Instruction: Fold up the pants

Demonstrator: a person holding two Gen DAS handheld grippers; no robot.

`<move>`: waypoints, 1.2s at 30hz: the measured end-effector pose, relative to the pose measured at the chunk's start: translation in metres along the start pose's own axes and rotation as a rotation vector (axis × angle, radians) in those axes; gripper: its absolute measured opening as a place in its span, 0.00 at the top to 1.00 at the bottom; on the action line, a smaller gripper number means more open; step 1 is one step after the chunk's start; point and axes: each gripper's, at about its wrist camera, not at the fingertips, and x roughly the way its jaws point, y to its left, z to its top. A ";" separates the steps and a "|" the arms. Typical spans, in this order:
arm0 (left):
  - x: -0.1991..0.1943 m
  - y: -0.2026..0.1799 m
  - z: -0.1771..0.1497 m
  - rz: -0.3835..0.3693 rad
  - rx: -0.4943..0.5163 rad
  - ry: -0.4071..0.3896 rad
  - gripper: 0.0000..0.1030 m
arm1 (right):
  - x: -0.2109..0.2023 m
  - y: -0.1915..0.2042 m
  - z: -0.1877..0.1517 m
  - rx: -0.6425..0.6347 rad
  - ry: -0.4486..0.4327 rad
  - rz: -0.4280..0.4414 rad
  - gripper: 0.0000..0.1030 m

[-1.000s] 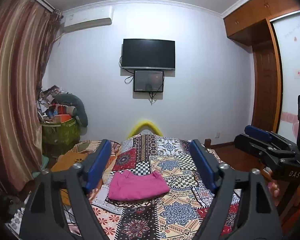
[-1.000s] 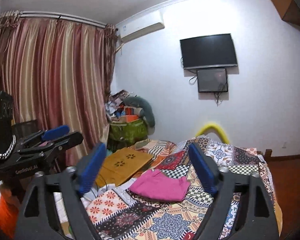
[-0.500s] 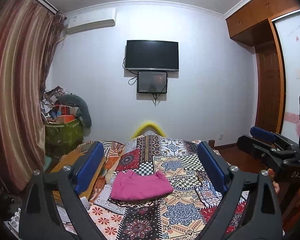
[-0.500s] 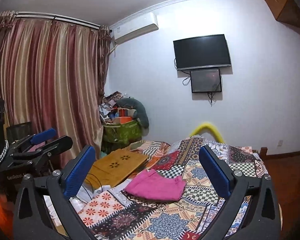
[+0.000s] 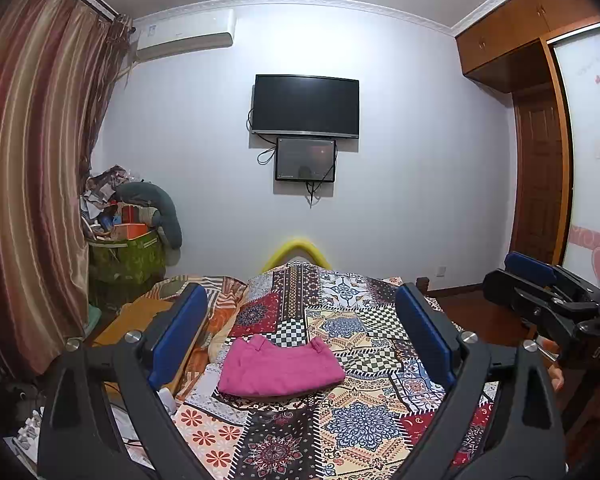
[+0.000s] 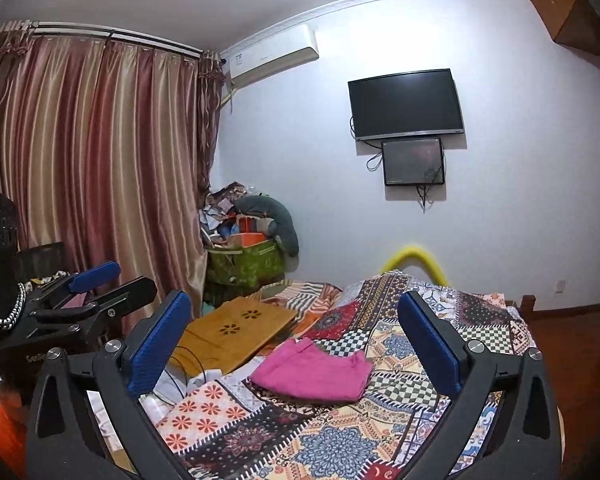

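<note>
Pink pants [image 5: 278, 368] lie folded into a flat bundle on the patchwork bedspread [image 5: 352, 412], waistband towards the far wall. They also show in the right wrist view [image 6: 314, 372]. My left gripper [image 5: 300, 332] is open and empty, held above and short of the pants. My right gripper [image 6: 294, 340] is open and empty, also raised and short of the pants. Each gripper shows at the edge of the other's view: the right gripper [image 5: 548, 300] and the left gripper [image 6: 88, 292].
A wooden lap tray [image 6: 236, 328] lies on the bed's left side beside the pants, with cables in front of it. A green bin [image 5: 128, 256] full of clutter stands by the curtain [image 6: 100, 168]. A TV [image 5: 305, 106] hangs on the far wall. A wooden door [image 5: 540, 176] is at right.
Both grippers have opened wider and drawn back and up from the bed. The pants lie as before.
</note>
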 end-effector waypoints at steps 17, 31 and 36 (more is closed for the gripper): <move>0.002 0.000 -0.004 0.000 -0.006 0.005 0.06 | -0.002 0.000 0.001 0.010 0.002 -0.005 0.00; -0.001 0.001 -0.006 -0.012 -0.013 -0.011 0.03 | -0.004 -0.002 0.001 0.013 -0.001 -0.008 0.00; -0.002 0.000 -0.006 -0.021 -0.011 -0.011 0.01 | -0.004 -0.002 0.001 0.013 -0.002 -0.009 0.00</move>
